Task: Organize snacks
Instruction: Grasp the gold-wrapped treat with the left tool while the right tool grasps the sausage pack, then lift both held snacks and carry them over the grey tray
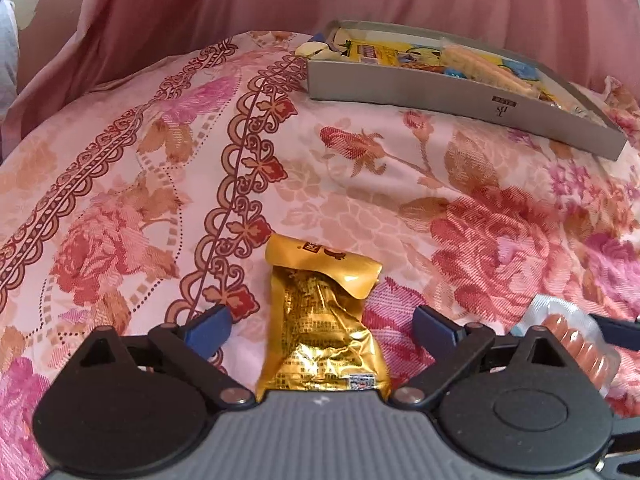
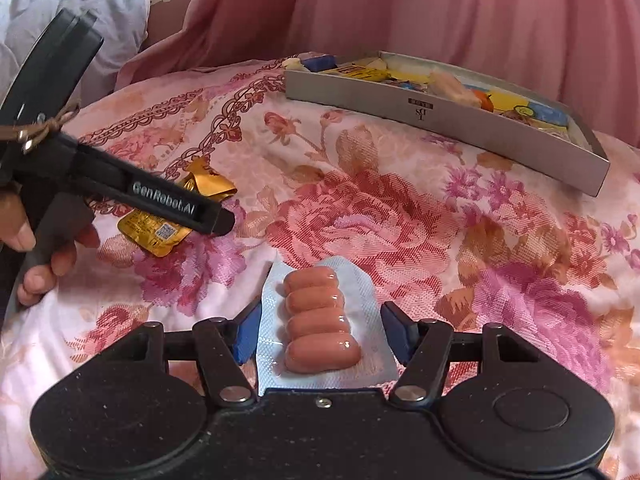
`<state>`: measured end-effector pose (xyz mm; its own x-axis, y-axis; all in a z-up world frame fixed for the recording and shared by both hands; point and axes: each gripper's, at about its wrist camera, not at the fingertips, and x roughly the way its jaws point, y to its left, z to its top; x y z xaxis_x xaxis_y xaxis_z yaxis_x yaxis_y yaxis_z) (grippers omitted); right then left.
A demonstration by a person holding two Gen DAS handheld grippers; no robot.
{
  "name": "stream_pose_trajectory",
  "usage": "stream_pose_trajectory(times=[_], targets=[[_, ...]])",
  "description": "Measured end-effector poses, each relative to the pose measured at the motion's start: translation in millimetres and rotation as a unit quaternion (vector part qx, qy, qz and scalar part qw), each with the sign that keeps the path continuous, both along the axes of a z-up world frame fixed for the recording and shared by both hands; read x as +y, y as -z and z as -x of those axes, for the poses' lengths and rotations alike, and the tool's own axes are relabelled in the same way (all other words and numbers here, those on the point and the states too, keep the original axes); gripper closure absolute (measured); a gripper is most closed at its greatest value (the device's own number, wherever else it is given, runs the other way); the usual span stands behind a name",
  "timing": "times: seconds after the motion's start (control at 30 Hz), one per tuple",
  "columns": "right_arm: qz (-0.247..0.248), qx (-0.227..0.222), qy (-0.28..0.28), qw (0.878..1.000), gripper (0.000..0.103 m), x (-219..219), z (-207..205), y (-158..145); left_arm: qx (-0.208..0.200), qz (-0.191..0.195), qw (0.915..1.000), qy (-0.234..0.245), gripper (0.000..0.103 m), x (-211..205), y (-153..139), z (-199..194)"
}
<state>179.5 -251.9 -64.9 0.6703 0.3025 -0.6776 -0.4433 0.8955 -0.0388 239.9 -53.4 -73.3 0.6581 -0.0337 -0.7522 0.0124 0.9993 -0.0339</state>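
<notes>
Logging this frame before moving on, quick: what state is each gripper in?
Left gripper: open, straddling the gold snack packet, not clamping it.
Right gripper: open, straddling the sausage pack, not clamping it.

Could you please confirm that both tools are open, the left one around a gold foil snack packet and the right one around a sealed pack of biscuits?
Not quite: the right tool straddles a clear sealed pack of small pink sausages, as the right wrist view shows. Both tools are open, the left tool around the gold foil snack packet.

Both wrist views low, close over the bedspread [image 1: 360,160], sharing the far box [image 2: 440,120]
</notes>
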Motion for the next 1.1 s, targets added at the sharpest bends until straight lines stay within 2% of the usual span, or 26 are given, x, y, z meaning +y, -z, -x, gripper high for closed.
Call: stream_pose_trajectory(times=[0.17,0.43,0.53,0.77,0.97,1.1], targets=[[-0.014,-0.001,0.004,1.0,0.038,-3,-7,1,-0.007,-0.01,0.9998,-0.013,0.016,-4,0,1],[-0.032,0.001,0.009,0.999,0.038,-6,-12,3,-0.006,-0.013,0.9994,-0.031,0.045,-15,-6,5],[-0.034,0.0,0.009,0.999,0.038,-5,-12,4,-0.001,-0.019,0.9994,-0.03,0.05,-19,-7,7],[-0.031,-0.008,0.007,0.999,0.038,-4,-12,5,0.007,-0.011,0.9994,-0.034,0.055,-21,-13,20],[-0.021,-0.016,0.002,1.0,0.038,-4,-10,4,0.013,0.022,0.999,-0.035,0.055,-24,-19,30],[0.007,-0.042,-0.003,0.999,0.039,-1,-4,1,0.018,0.046,0.9985,-0.024,0.057,-30,-22,39]])
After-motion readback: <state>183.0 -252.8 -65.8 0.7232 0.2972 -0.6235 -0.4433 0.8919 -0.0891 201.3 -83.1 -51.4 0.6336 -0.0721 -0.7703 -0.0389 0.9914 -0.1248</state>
